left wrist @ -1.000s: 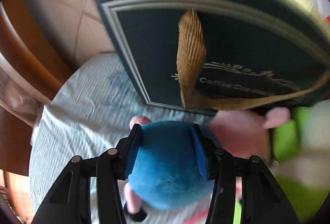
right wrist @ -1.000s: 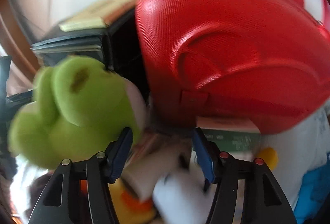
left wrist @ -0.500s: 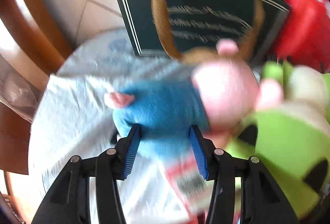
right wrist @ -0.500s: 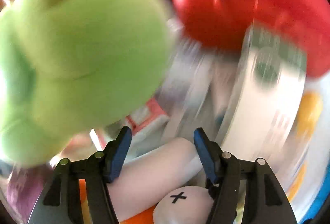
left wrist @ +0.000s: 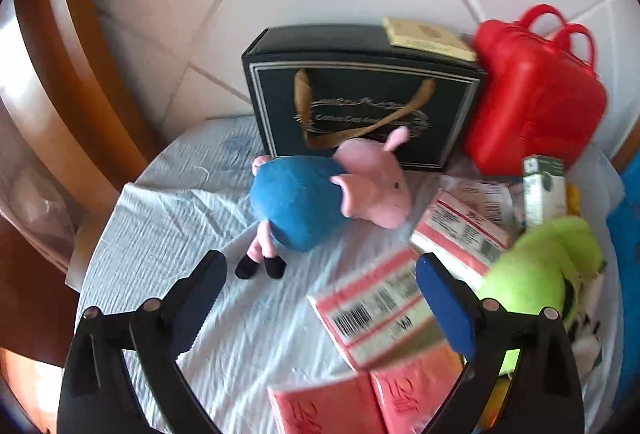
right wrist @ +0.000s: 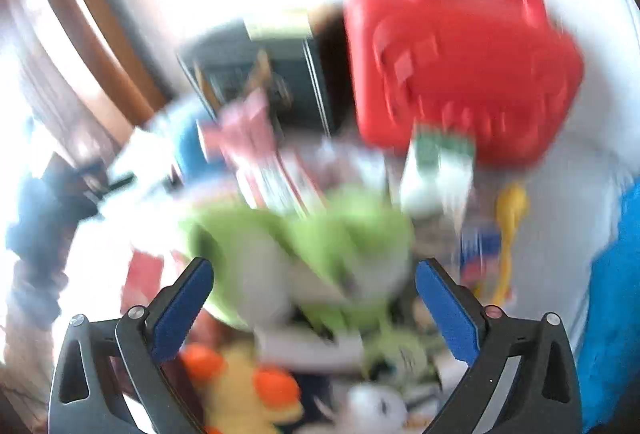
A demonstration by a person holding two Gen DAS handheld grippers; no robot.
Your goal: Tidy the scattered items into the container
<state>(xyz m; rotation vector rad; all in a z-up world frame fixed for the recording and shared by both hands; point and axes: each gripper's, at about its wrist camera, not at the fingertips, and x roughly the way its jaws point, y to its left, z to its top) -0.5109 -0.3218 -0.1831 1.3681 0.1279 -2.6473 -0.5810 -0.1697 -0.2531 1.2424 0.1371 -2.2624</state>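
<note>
On the white cloth (left wrist: 168, 234), ahead of the left gripper (left wrist: 320, 284), lies the pig toy (left wrist: 316, 202), clear of its jaws, which are opening with nothing gripped. The right gripper (right wrist: 314, 284) is opening too, above the blurred green plush (right wrist: 304, 250).

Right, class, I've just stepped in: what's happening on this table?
A person is working two handheld grippers over a cloth-covered surface strewn with toys and packets. The left gripper is opening with nothing between its jaws; the pig plush lies free by the dark gift bag. The right gripper is opening above the green plush.
</note>
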